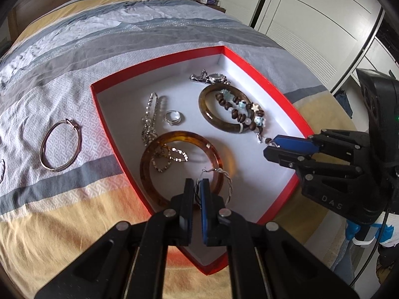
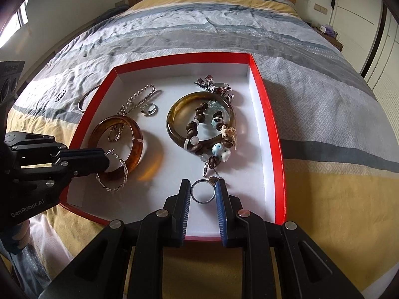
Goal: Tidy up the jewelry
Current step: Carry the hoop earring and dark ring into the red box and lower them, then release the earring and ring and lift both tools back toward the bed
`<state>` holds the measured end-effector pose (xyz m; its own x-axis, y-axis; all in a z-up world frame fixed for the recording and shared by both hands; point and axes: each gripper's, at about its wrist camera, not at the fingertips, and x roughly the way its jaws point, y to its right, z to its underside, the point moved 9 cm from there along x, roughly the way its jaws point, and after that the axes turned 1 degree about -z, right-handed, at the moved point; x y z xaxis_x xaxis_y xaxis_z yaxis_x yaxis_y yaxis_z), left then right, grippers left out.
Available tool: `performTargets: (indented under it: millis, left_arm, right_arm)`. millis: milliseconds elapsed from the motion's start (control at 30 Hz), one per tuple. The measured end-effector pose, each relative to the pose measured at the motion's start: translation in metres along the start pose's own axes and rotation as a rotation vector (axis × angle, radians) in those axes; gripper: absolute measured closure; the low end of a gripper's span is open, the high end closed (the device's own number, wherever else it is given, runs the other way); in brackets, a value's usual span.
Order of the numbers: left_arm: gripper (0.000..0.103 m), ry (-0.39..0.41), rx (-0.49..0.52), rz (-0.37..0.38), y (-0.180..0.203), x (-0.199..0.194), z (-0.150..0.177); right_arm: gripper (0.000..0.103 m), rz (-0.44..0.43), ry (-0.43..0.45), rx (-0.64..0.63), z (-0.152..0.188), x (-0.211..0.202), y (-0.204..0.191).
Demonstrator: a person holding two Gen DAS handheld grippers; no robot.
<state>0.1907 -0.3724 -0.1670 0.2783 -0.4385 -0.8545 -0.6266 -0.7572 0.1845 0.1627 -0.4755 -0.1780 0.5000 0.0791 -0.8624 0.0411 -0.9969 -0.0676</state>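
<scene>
left tongs (image 1: pixel 197 186) pinch twisted hoop earring (image 2: pixel 117 174) over amber bangle (image 2: pixel 119 137) | right tongs (image 2: pixel 202 189) clamp plain ring (image 2: pixel 202 191) low over red box (image 2: pixel 268 114) floor, near edge

Two wrist fisheyes, both tilted steeply down over the bed

Each looks along its own fingers, close above the red box (image 1: pixel 294 182) – left from its near-left corner, right from its near edge (image 2: pixel 199 238) – sharing the box's white floor and each other's gripper.
</scene>
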Motion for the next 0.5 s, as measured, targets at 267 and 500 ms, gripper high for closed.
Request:
performTargets:
  millis: [267,500]
  left_arm:
    - [0.097,-0.011,-0.019,0.014,-0.003,-0.008,0.003]
    - [0.096,0.014,-0.02,0.002,0.001,-0.039,0.004]
  right_arm:
    - [0.066,0.012,-0.003,0.004,0.0,-0.008,-0.001]
    - [0.066,0.034,0.042,0.029,0.001,-0.043,0.002]
